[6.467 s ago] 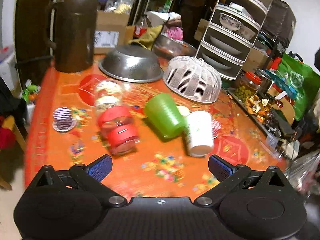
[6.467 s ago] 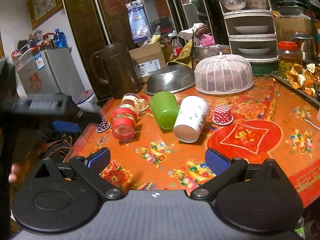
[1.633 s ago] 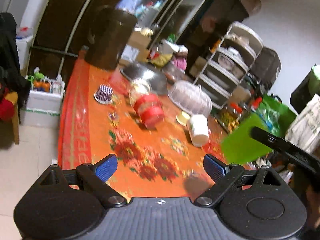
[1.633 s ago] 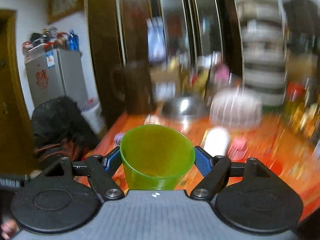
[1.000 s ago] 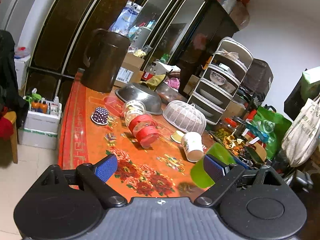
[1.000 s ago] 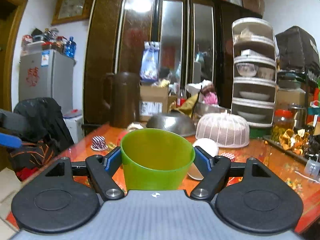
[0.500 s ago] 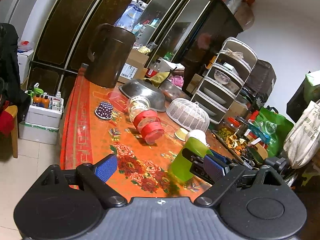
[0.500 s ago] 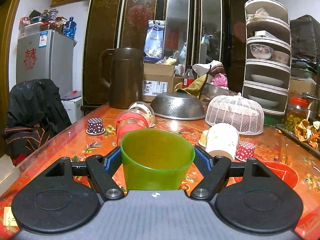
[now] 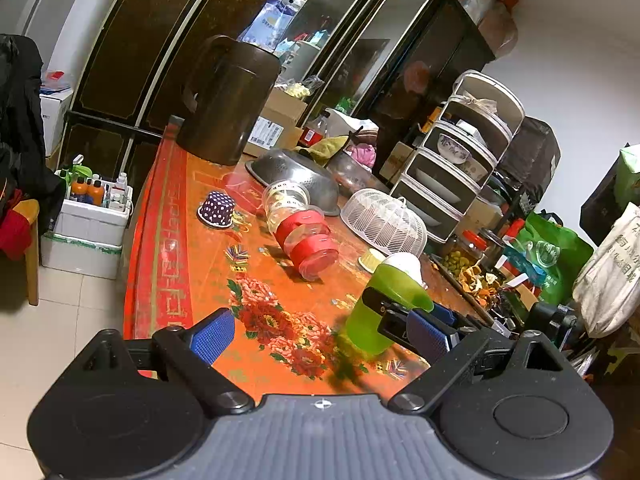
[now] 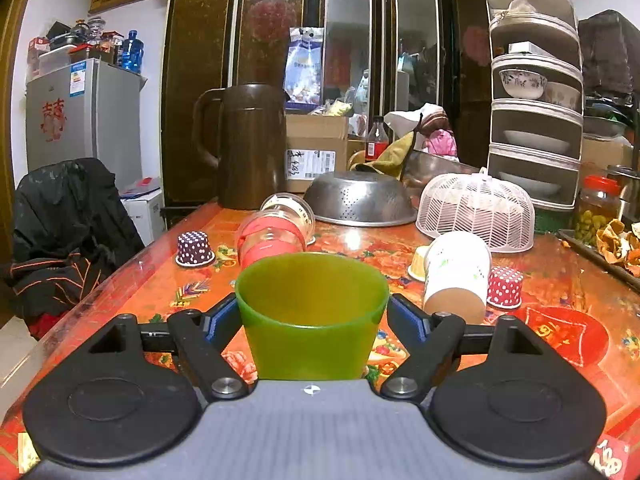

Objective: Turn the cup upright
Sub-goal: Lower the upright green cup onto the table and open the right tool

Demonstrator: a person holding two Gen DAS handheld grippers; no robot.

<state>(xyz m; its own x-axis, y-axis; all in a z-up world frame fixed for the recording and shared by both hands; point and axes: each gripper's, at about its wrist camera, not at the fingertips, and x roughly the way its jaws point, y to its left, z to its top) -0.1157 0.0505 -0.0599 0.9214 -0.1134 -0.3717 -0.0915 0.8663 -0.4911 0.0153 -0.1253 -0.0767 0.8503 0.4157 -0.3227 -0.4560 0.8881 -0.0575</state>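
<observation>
Gripping the green cup (image 10: pixel 312 316) between its blue pads, right gripper (image 10: pixel 312 320) is holding it mouth-up, jaws clamped on its sides. Left gripper (image 9: pixel 316 334) is hovering with jaws apart, cup beyond its right finger.

I note a brown jug (image 10: pixel 248 146), an overturned steel colander (image 10: pixel 360 199), a white mesh food cover (image 10: pixel 476 210) and a white paper cup (image 10: pixel 456 276) lying on its side on the orange floral table (image 10: pixel 560 300).
</observation>
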